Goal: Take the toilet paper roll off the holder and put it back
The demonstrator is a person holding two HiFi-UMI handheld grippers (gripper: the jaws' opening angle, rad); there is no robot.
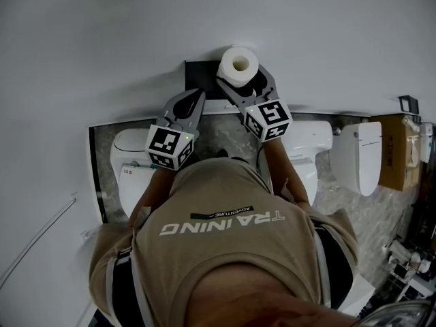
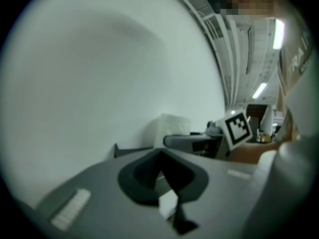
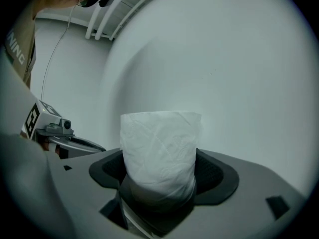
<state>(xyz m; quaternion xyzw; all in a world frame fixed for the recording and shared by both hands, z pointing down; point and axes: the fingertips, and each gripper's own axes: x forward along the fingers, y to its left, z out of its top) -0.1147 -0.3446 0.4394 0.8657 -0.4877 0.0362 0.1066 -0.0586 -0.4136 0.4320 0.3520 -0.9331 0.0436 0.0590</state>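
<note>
At the wall holder, right gripper fingers clasp the toilet paper roll by its sides, which look light and crushable; left gripper fingers sit closed, empty.

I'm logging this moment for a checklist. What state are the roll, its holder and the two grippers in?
Dark wall-mounted holder: bare, nothing on it.
White toilet paper roll: off the holder, clamped between jaws near the wall.
Right gripper: shut on the roll.
Left gripper: shut, holding nothing.
</note>
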